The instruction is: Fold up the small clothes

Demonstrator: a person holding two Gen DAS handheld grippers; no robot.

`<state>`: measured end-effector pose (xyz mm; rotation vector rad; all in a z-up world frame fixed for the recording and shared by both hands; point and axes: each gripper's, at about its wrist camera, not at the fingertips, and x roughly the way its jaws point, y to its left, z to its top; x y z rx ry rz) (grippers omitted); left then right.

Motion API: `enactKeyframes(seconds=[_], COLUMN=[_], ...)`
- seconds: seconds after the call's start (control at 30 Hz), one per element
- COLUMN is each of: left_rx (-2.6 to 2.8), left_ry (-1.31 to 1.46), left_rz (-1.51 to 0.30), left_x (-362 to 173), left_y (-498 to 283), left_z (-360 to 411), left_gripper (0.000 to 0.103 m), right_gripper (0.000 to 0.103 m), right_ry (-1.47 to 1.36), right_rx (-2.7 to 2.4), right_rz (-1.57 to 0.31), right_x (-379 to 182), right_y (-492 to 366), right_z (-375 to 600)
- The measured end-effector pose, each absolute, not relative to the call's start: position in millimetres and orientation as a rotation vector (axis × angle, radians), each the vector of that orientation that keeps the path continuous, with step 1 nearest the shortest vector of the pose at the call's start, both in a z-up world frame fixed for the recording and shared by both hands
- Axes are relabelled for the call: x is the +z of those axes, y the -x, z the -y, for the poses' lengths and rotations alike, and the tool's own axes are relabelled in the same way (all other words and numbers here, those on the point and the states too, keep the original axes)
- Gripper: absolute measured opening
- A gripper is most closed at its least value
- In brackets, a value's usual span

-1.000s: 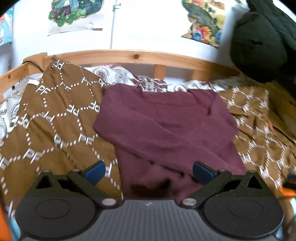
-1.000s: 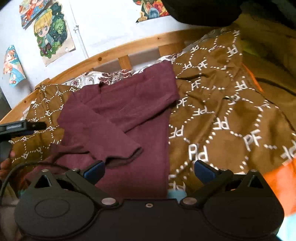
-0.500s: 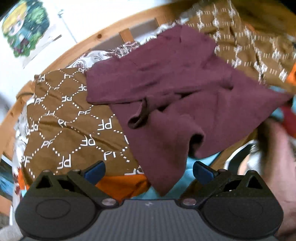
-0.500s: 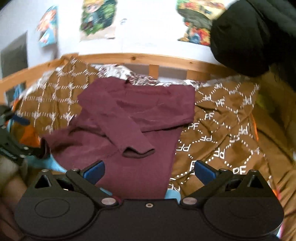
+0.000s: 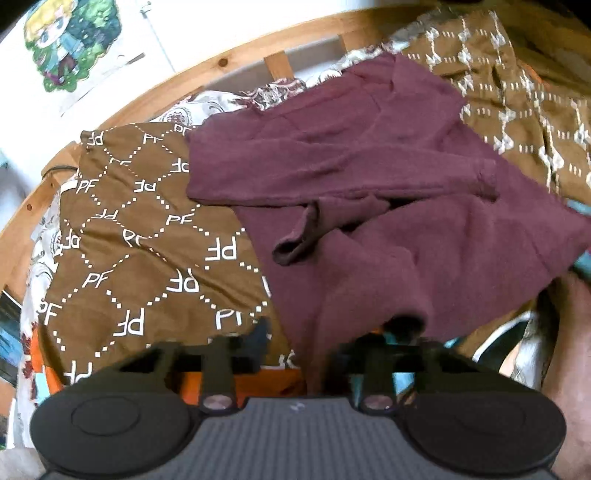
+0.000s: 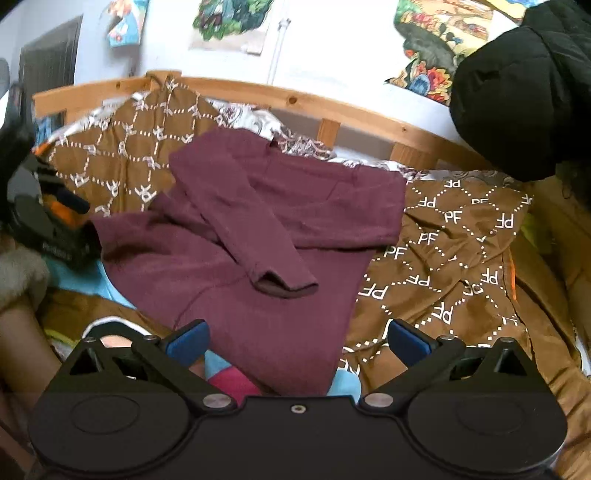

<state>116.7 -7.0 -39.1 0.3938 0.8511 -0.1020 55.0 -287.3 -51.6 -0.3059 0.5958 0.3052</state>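
Note:
A maroon long-sleeved top (image 5: 388, 206) lies on a brown patterned blanket (image 5: 147, 240), both sleeves folded across its body. It also shows in the right wrist view (image 6: 258, 258). My left gripper (image 5: 314, 343) has its fingers drawn in close around the top's near hem, which drapes between them. My right gripper (image 6: 297, 339) is open just in front of the top's lower hem, touching nothing. The left gripper body (image 6: 48, 221) shows at the far left of the right wrist view.
A wooden bed rail (image 6: 332, 110) runs behind the blanket. A black garment (image 6: 524, 92) hangs at the upper right. Orange and light blue bedding (image 5: 258, 384) lies under the hem. Posters (image 6: 229, 22) hang on the wall. A person's arm (image 5: 569, 332) is at right.
My left gripper swung to the top's left side and its fingers have closed in on the near hem. My right gripper shifted to face the top's lower hem and stayed open.

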Motion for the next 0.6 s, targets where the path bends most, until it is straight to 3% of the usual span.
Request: enactKeyframes(seconds=[0.03,0.1,0.33,0.6], left_rx=[-0.115,-0.158,-0.233,-0.225], left_ry=[-0.362,-0.29,-0.127,0.003], left_rz=[-0.839,-0.797,-0.644,-0.613], left_x=[-35,-23,17,16], left_y=[-118,-122,-152,-160], left_z=[5,-2,-24,-39], left_gripper=[0.007,0.005,0.005,0.005], right_gripper=[0.102,0.102,0.102,0.101], right_ry=[0.318,0.343,0.448,0.478], right_rx=[0.31,0.324,0.383,0.448], right_rz=[-0.6,-0.6,-0.585,-0.598], right_x=[-53,-55,-61,-76], right_y=[-55,-53,-49,-59], right_z=[285,280,259,221])
